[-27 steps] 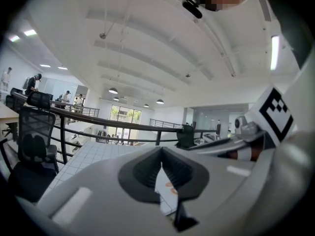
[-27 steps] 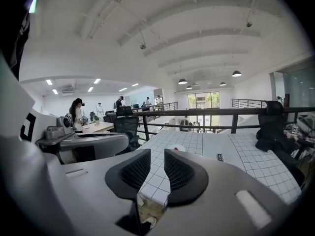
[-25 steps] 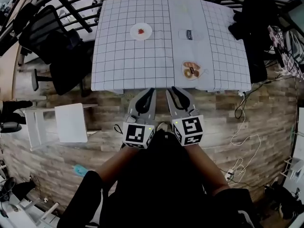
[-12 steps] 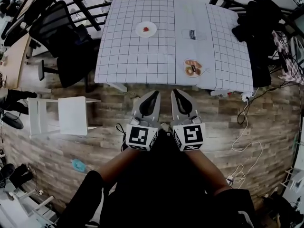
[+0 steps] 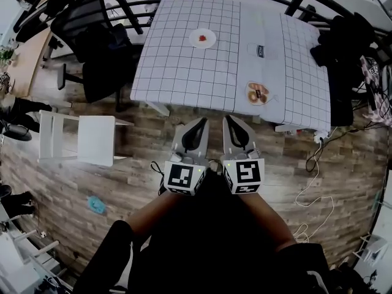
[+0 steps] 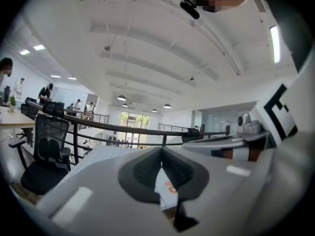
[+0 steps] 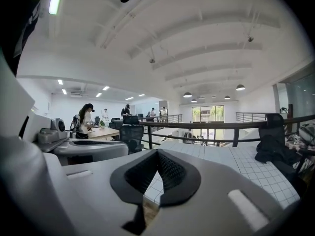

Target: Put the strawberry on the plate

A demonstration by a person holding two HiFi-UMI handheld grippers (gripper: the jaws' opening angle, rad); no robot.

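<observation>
Strawberry, small and red (image 5: 202, 38), sits on the round white plate (image 5: 210, 43) at 12 o'clock of the grid-checked table (image 5: 184, 72); left gripper (image 5: 199, 122) and right gripper (image 5: 231, 120), both closed and empty at 6 o'clock, probably need no further move.

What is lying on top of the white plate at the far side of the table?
One small red strawberry lies near the middle of the white plate, and nothing else shows on it. The patch of plate directly under the fruit is covered, so it cannot be seen.
</observation>
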